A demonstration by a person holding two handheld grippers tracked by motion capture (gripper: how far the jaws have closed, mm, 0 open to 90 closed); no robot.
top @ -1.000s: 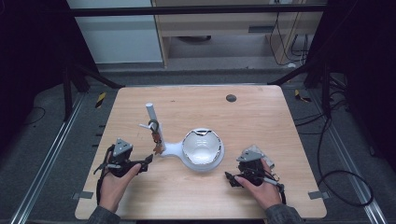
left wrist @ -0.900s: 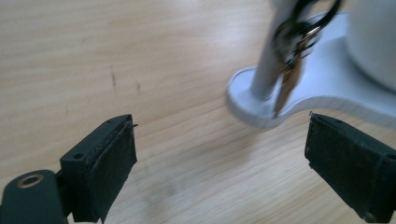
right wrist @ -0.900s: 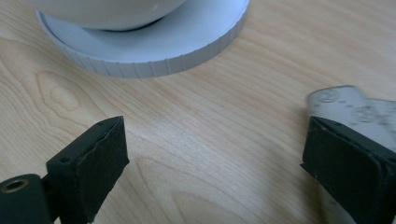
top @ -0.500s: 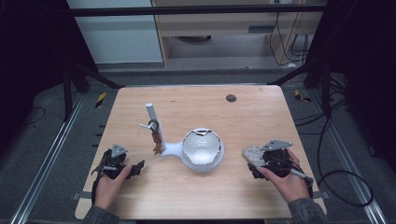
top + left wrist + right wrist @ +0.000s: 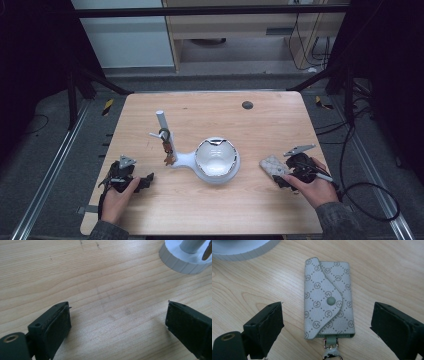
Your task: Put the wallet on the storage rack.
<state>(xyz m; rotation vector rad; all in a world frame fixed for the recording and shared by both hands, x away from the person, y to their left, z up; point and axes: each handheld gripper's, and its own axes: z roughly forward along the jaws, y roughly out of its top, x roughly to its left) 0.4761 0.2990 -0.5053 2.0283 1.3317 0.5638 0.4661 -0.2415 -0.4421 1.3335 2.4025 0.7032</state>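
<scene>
Two grippers spread wide, right gripper (image 5: 325, 322) flanking pouch (image 5: 328, 298) on table (image 5: 280, 120)

A repeating circled "M" monogram is showing across the grey key pouch (image 5: 327, 298); no other readable text is appearing anywhere.

Both forearms are coming in from the near edge of the bench. The left hand (image 5: 116, 200) is holding the left tongs (image 5: 142, 182) low at the near-left, jaws standing wide apart. The right hand (image 5: 316, 189) is holding the right tongs (image 5: 272, 172) at the near-right, jaws likewise spread wide.
</scene>
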